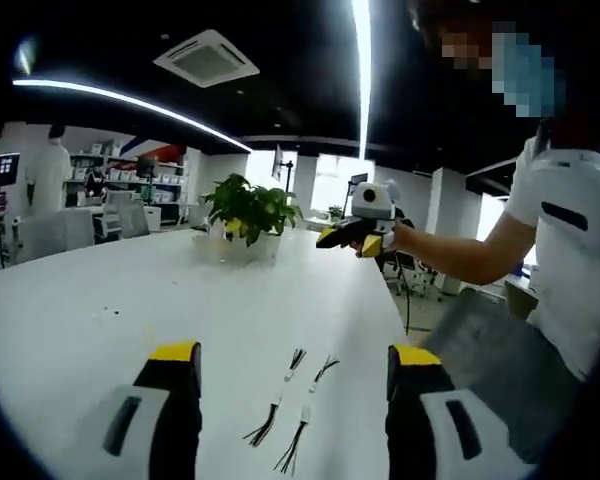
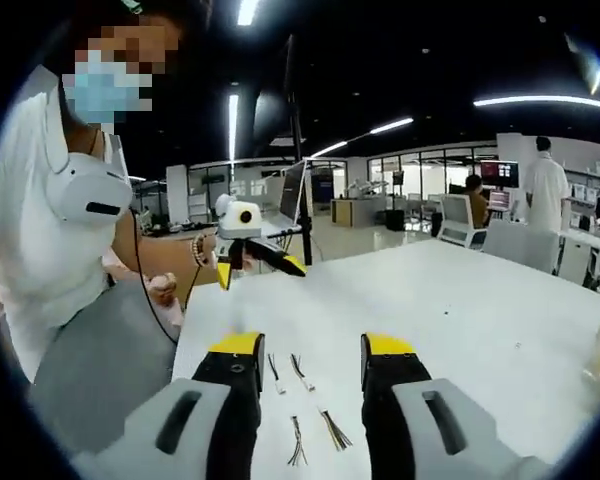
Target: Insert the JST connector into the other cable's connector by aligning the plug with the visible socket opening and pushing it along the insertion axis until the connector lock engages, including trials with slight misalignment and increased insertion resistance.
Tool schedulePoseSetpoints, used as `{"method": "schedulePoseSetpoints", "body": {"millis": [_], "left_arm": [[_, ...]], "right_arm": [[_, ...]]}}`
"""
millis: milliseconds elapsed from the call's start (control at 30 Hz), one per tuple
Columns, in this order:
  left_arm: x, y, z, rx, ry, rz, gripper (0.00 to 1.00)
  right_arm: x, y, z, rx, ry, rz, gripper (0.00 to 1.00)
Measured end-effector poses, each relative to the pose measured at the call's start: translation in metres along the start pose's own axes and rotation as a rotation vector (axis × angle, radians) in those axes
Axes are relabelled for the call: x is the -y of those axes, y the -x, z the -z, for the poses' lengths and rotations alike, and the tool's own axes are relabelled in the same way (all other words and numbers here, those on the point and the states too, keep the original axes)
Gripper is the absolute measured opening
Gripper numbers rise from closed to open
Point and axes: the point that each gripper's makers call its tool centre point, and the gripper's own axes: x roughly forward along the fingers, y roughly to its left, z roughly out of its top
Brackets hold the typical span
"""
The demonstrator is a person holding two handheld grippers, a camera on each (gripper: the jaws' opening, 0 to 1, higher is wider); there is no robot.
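Between the spread fingers of the left gripper (image 1: pixel 295 365), on the white bench (image 1: pixel 100 290), lie two short cables side by side. The left cable (image 1: pixel 278 398) has a small pale connector near its middle, with thin dark wires fanning out at both ends; the right cable (image 1: pixel 310 412) looks the same, a whitish connector with frayed black strands above and below. Neither is touched by the yellow-tipped fingers (image 1: pixel 175 352), which stand well apart on either side with nothing between them but bench and wires. Beyond the fingers a potted plant (image 1: pixel 248 208) sits on the bench, and to the right the other gripper (image 1: pixel 348 238) hangs in the air, held in a person's hand (image 1: pixel 392 238); whether its fingers are parted there is hard to tell.

In the right gripper view, the same cables lie between and just ahead of that gripper's own wide-apart fingers: the left one (image 2: pixel 274 372) and the right one (image 2: pixel 302 372) show pale connectors nearer the fingertips, their dark wire ends splayed closer to the camera. The right gripper (image 2: pixel 308 352) holds nothing. Farther off, the left gripper (image 2: pixel 258 262) hovers above the bench edge (image 2: pixel 195 330).
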Motion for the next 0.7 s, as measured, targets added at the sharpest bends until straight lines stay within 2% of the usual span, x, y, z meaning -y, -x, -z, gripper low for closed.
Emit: {"method": "schedulePoseSetpoints", "body": {"millis": [167, 233, 367, 433, 533, 700], "left_arm": [[-0.005, -0.015, 0.019, -0.045, 0.008, 0.005, 0.7], [-0.006, -0.02, 0.025, -0.056, 0.015, 0.006, 0.7], [-0.012, -0.031, 0.034, -0.048, 0.029, -0.004, 0.69], [-0.012, -0.038, 0.042, -0.063, 0.034, 0.001, 0.67], [-0.008, -0.049, 0.059, -0.124, 0.049, 0.018, 0.64], [-0.008, -0.06, 0.078, -0.165, 0.059, 0.021, 0.59]], "right_arm": [[0.007, -0.016, 0.014, -0.005, -0.02, -0.001, 0.35], [0.01, -0.021, 0.026, -0.047, -0.063, -0.003, 0.34], [0.017, -0.032, 0.039, -0.066, -0.085, -0.032, 0.32], [0.018, -0.039, 0.048, -0.088, -0.091, -0.041, 0.31], [0.014, -0.054, 0.058, -0.11, -0.111, -0.05, 0.29], [0.008, -0.071, 0.079, -0.151, -0.114, -0.065, 0.29]]}}
